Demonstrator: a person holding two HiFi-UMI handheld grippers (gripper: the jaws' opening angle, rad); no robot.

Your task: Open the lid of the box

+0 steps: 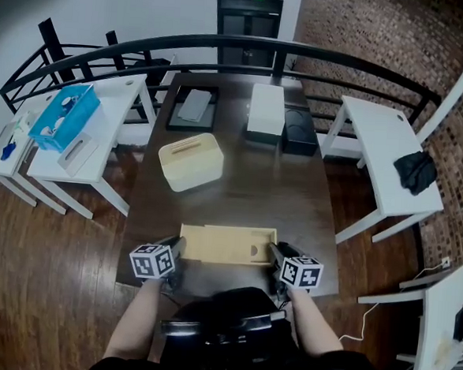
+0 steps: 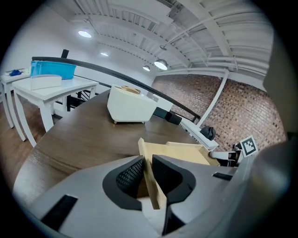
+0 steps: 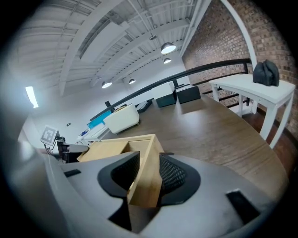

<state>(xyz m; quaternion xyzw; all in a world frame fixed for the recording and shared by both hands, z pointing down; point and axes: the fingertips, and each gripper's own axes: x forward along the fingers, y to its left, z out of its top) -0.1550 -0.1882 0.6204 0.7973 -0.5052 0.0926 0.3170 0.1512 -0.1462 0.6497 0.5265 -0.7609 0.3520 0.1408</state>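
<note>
A flat pale wooden box (image 1: 226, 244) lies near the front edge of the dark table (image 1: 231, 188). Its sliding lid (image 2: 186, 153) covers most of the top, and a small gap shows at the right end (image 3: 135, 146). My left gripper (image 1: 178, 248) is at the box's left end. In the left gripper view it (image 2: 148, 174) is shut on the lid's thin projecting edge (image 2: 150, 176). My right gripper (image 1: 274, 253) is at the right end. In the right gripper view it (image 3: 148, 174) is shut on the box's thick end wall (image 3: 146, 179).
A cream container (image 1: 190, 161) stands mid-table. Further back are a white box (image 1: 266, 109), a black box (image 1: 300, 130) and a dark tray (image 1: 193, 106). White side tables (image 1: 100, 143) (image 1: 392, 152) flank the table. A blue box (image 1: 64, 115) is on the left one, a black cloth (image 1: 417, 169) on the right.
</note>
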